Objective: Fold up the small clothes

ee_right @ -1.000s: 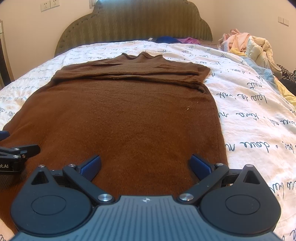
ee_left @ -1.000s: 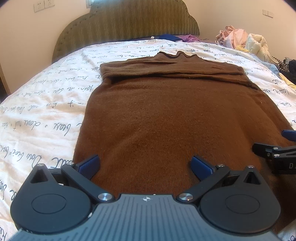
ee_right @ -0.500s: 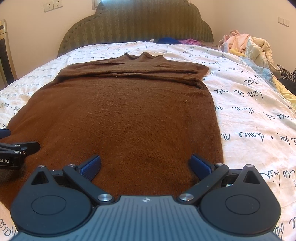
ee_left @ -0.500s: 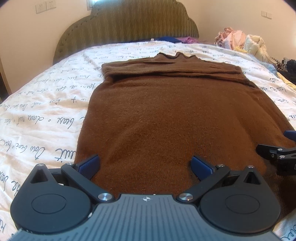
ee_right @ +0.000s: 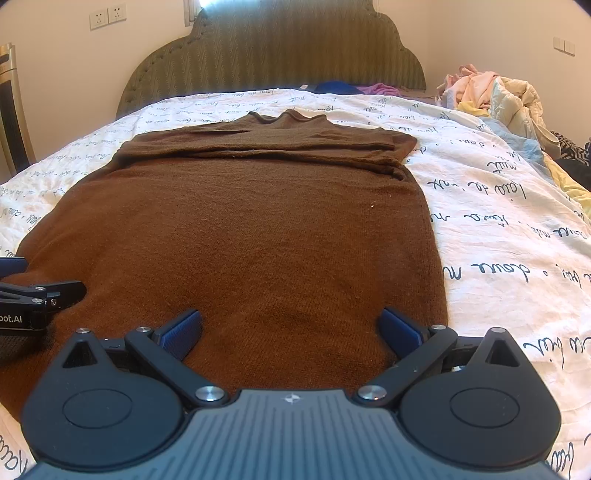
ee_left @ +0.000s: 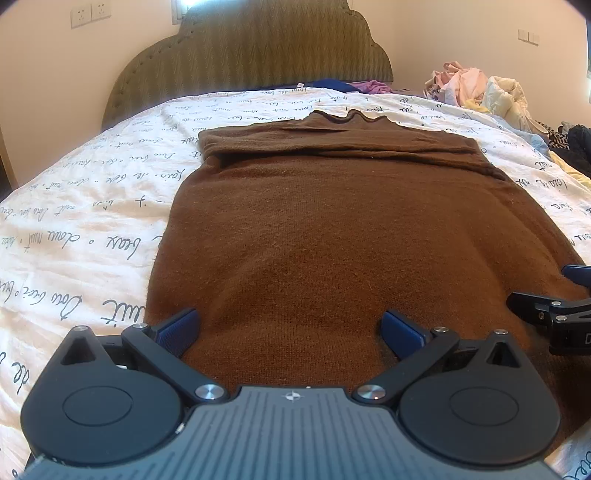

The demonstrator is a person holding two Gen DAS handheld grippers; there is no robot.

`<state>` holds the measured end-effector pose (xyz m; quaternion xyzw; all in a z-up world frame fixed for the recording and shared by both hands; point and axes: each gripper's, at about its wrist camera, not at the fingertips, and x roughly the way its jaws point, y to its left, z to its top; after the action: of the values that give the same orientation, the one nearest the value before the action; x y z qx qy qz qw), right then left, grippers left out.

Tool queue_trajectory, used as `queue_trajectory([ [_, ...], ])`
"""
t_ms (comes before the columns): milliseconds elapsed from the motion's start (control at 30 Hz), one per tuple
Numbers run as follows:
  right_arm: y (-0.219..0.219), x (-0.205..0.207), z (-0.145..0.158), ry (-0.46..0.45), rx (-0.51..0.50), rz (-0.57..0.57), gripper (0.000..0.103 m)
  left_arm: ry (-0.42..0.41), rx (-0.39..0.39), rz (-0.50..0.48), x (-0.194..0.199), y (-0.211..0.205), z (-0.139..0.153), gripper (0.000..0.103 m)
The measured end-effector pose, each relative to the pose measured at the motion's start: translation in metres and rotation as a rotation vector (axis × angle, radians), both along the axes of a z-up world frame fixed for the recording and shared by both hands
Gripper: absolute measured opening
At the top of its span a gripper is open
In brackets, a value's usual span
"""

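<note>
Cream walls [ee_left: 55, 92] and a green padded headboard [ee_left: 251, 55] close off the far end of what I'm seeing, with a wide bed [ee_left: 81, 221] filling nearly everything below, its white cover printed in dark handwriting. Spread flat down the middle of that bed lies the brown sweater [ee_left: 332, 221], collar toward the headboard, both sleeves folded across the chest in a band, the hem nearest to me. On the far right of the bed sits a heap of loose clothes [ee_right: 491, 92], pinks, creams and yellows all tangled. A blue and a purple garment [ee_right: 354, 88] lie up against the headboard.

Now my two tools. I've got the left gripper [ee_left: 291, 328] low and level over the sweater's hem on its left side, pointing up the bed, jaws spread wide with knit showing between the blue pads [ee_left: 177, 330]; nothing is held. The left pad sits right at the sweater's left edge. The right gripper [ee_right: 291, 326] mirrors it on the right side of the hem, also level, also gaping wide and holding nothing, its right pad near the sweater's right edge. Each gripper shows up at the margin of the other's view, side by side above the hem. Wall sockets [ee_right: 107, 14] are top left.
</note>
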<state>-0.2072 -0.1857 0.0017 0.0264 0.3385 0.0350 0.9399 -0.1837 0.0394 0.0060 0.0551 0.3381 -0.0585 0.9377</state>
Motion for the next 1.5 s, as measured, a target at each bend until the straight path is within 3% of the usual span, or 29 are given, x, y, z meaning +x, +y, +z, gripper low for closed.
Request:
queue_trajectory([
  [1033, -0.004, -0.007, 0.011, 0.014, 0.011, 0.017, 0.103, -0.025, 0.022, 0.013, -0.009, 0.01, 0.011, 0.103],
  [1200, -0.041, -0.028, 0.025, 0.019, 0.202, 0.038, 0.103, -0.059, -0.008, 0.078, -0.015, 0.041, 0.027, 0.103],
  [1333, -0.089, -0.033, 0.022, 0.105, 0.407, -0.038, 0.103, 0.015, -0.076, 0.146, -0.007, 0.075, 0.029, 0.103],
  [1400, -0.113, -0.033, 0.018, 0.142, 0.526, -0.06, 0.103, 0.061, -0.142, 0.158, -0.003, 0.092, 0.029, 0.102],
  [1500, -0.139, -0.032, 0.011, 0.194, 0.71, -0.068, 0.103, 0.139, -0.312, 0.097, 0.0, 0.113, 0.029, 0.102],
])
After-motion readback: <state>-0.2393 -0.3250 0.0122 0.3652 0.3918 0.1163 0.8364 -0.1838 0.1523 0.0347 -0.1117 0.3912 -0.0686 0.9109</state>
